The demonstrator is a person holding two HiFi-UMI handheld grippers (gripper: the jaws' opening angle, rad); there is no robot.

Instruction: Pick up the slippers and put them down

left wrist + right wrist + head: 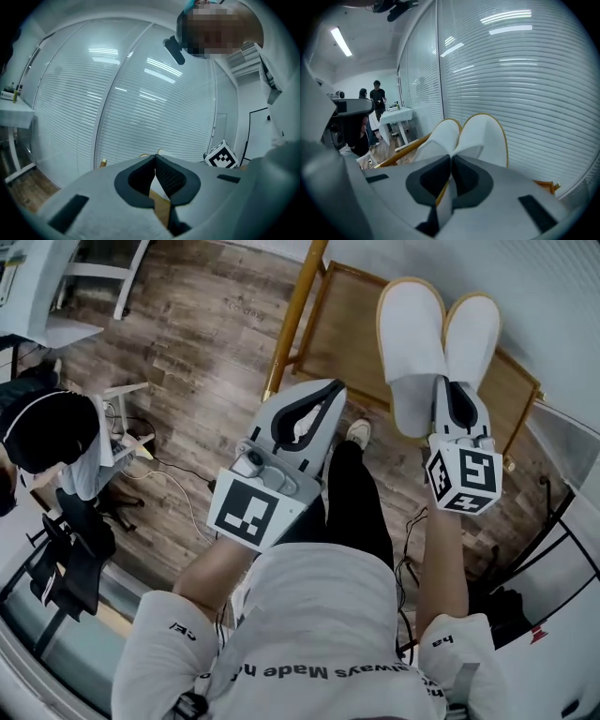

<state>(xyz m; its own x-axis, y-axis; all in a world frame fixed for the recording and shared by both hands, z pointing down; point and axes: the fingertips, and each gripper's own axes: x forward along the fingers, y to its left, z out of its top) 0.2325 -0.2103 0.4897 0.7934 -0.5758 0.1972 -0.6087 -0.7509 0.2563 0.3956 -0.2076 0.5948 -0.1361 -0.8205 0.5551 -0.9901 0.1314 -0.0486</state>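
Closest in, the left gripper (334,390) carries nothing. Its fingers (174,174) are pressed together at the tips, and the gap behind them shows only background. It hangs over the person's leg, left of the load, so it gives no support if the load starts to go.

The right gripper (448,388) has the whole job. Its fingers (465,174) pinch the pair of white slippers (427,334) by the thin edges at their near ends, both in one bite. The right gripper view shows white material running back through the closed fingers while the two rounded ends stand out side by side beyond them. The slippers are in the air, above the right end of the wooden rack (342,343).

The main risk, as I judge it, is that shared pinch:
- Two soft slippers are held only at one end, with their length sticking out unsupported.
- A quick swing or tilt could peel the outer one free, and it would fall onto the rack or past it to the wooden floor (206,352).
- The grip may catch one edge better than the other, though I cannot tell how deep each sits.

The put-down carries a second risk. The rack has a raised rim, so a release made too far out could leave a slipper straddling that rim or tipped against the blinds (525,70) just beyond.
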